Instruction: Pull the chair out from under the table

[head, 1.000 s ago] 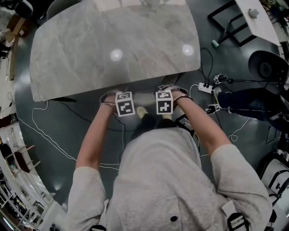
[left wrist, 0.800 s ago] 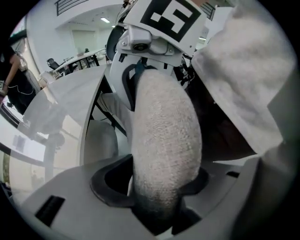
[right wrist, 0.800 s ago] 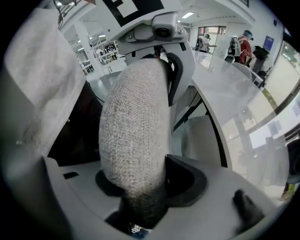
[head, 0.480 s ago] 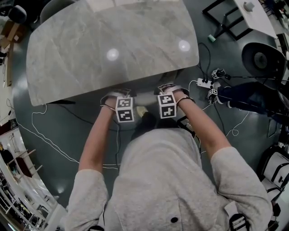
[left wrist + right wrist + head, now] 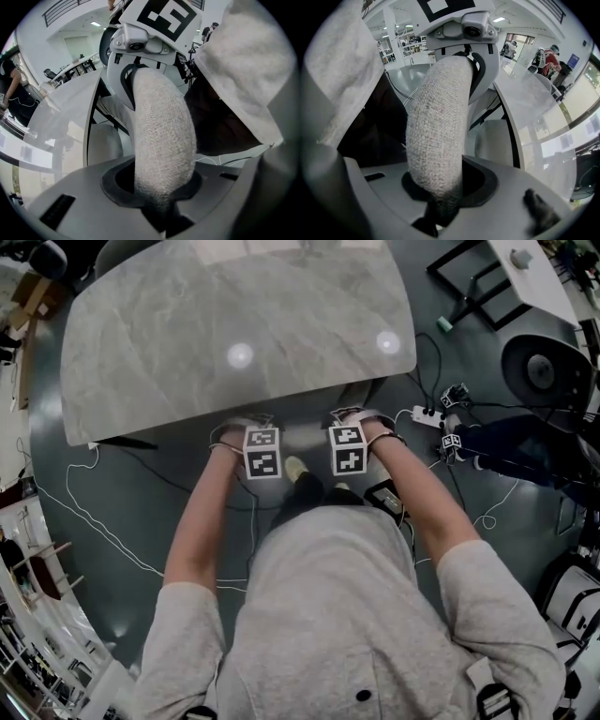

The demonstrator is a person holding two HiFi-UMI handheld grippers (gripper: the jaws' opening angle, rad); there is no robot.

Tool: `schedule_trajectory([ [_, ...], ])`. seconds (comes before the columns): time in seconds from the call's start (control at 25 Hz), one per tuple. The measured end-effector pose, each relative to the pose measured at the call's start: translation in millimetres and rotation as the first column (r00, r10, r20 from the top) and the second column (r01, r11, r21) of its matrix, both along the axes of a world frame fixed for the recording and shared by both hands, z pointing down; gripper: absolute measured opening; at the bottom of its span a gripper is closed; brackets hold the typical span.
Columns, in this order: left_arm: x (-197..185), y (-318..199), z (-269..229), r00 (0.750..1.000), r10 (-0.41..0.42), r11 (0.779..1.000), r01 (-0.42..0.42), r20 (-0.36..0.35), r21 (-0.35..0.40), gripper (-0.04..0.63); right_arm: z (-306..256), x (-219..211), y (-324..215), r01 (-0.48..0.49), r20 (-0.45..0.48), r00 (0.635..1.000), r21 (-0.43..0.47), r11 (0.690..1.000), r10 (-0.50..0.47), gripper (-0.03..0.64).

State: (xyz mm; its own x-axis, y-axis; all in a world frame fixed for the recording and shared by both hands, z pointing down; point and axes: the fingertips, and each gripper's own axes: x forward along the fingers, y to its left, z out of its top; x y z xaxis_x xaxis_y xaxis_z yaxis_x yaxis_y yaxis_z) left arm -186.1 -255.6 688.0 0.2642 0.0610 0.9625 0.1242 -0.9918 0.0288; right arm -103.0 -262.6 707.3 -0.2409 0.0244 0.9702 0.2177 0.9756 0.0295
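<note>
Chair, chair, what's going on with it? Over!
Left gripper, right gripper: fingers just closing, both clamped on chair back. Tucked under table, not pulled yet. Cables on floor behind.

The chair (image 5: 164, 140) sits under the table's (image 5: 234, 334) near edge, a person (image 5: 328, 615) standing just behind it; a power strip (image 5: 427, 416) lies on the floor (image 5: 141, 493) to their right.
</note>
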Motion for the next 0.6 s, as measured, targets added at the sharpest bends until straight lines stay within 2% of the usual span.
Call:
schedule_trajectory([
  [0.6, 20.3, 47.1, -3.0, 0.994, -0.105, 0.994, 0.105, 0.008, -0.035, 0.112, -2.3, 19.8, 36.8, 0.111, -0.026, 0.993, -0.011, 0.994, -0.111, 0.092],
])
